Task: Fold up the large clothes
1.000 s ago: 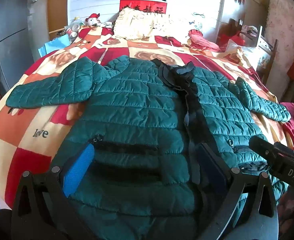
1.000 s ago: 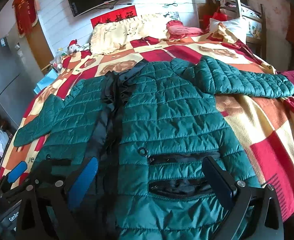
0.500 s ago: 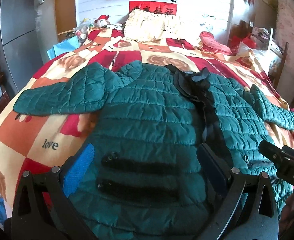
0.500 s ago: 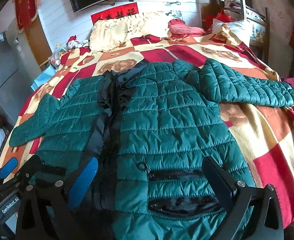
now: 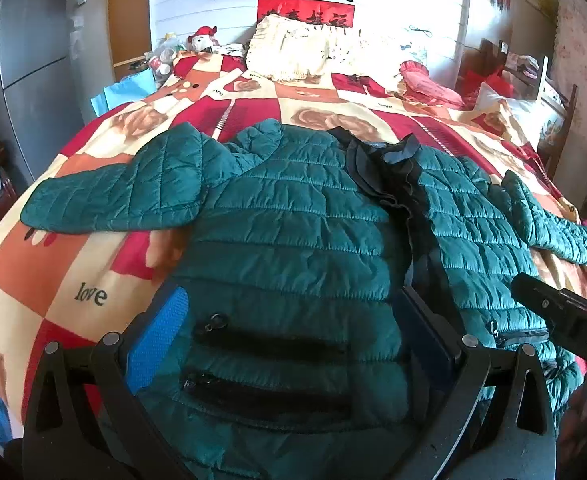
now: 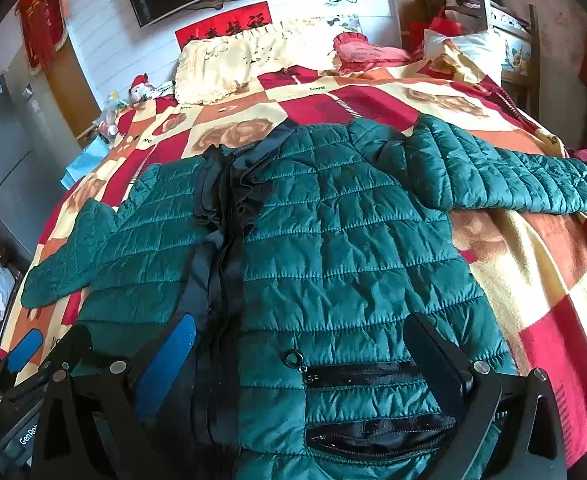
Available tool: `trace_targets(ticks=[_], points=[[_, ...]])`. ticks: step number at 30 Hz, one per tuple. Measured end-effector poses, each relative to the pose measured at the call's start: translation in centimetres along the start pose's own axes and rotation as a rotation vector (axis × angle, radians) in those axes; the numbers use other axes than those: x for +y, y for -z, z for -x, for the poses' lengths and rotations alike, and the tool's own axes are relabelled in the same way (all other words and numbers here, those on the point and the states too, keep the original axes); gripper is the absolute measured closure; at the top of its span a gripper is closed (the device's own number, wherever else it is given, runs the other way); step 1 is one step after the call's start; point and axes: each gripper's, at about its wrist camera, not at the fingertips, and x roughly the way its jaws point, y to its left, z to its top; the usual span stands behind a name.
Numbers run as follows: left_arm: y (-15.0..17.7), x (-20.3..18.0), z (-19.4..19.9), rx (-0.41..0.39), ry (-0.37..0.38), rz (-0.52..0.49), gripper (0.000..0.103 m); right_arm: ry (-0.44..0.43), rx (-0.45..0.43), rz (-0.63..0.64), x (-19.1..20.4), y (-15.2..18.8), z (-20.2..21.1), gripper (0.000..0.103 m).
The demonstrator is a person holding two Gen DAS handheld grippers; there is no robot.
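Note:
A dark green quilted jacket (image 5: pixel 293 240) lies front up on the bed, sleeves spread, with a black ruffled placket down its middle; it also shows in the right wrist view (image 6: pixel 333 248). My left gripper (image 5: pixel 289 332) is open and empty above the jacket's left hem pockets. My right gripper (image 6: pixel 297 352) is open and empty above the right hem pocket. The right gripper's body (image 5: pixel 565 320) shows at the left view's right edge, and the left gripper's blue pad (image 6: pixel 25 350) shows at the right view's left edge.
The bed has a red, orange and cream checked blanket (image 5: pixel 65 264). Cream pillows (image 5: pixel 301 52) and a red cushion (image 5: pixel 425 80) lie at the headboard. A grey fridge (image 5: pixel 25 60) stands left of the bed. A chair with piled items (image 6: pixel 493 28) stands on the right.
Both grippers have drawn back toward the foot of the bed and risen; more of the jacket and blanket shows. The jacket has not moved. Both stay open.

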Motion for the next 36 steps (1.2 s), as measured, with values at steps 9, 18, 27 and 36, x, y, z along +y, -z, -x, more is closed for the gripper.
trace_targets(ticks=[9, 18, 27, 36], points=[[-1.2, 1.1, -0.8, -0.001, -0.027, 0.013, 0.001, -0.015, 0.011, 0.026, 1.1, -1.2, -0.7, 0.000], [-3.7, 2.2, -1.5, -0.028, -0.058, 0.011, 0.001, -0.061, 0.027, -0.001, 2.4, -4.0, -1.9, 0.000], [-5.3, 4.2, -2.3, -0.028, -0.060, 0.058, 0.001, -0.073, 0.000, 0.027, 4.3, -7.7, -3.2, 0.000], [-5.7, 5.3, -3.6, -0.014, -0.069, 0.083, 0.001, -0.064, -0.016, 0.060, 6.1, -9.9, -4.8, 0.000]])
